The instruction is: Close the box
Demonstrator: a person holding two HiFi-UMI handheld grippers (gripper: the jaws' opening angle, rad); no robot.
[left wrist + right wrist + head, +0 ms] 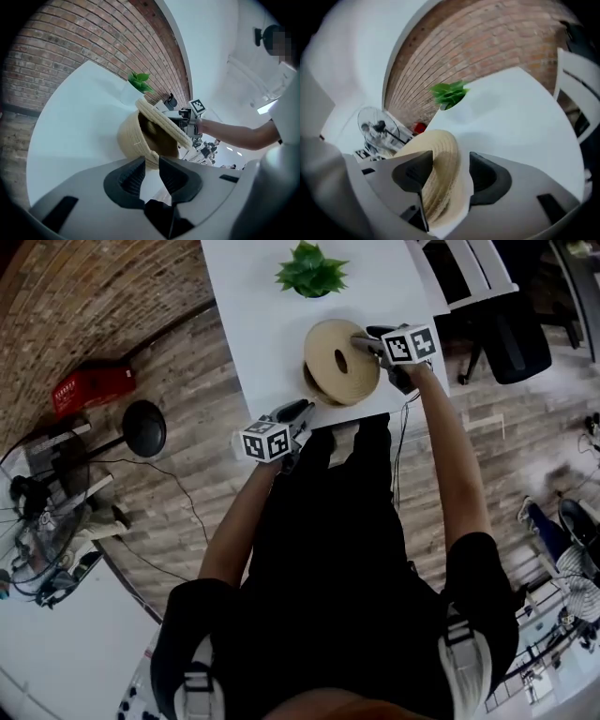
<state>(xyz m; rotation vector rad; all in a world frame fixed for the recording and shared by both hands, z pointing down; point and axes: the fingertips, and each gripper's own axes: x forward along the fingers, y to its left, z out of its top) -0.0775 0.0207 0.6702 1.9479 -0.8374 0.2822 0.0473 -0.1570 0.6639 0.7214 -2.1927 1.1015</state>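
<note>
Tan woven box [323, 371], white table [253, 296], green leafy plant [311, 270], red-brown brick wall [70, 47], grey-brown plank floor [187, 512]

A white table [272, 324] stands on a floor of grey-brown wood planks [187, 456], with a small green potted plant [311, 270] at its far end. A red brick wall [84, 287] runs along the left. At its foot sits a red case [92, 387], and a black round-based stand [143, 427] is just beside that. A black office chair [516, 334] and a white chair [464, 268] stand to the table's right, and a wire-caged fan [375, 126] stands near the wall
</note>
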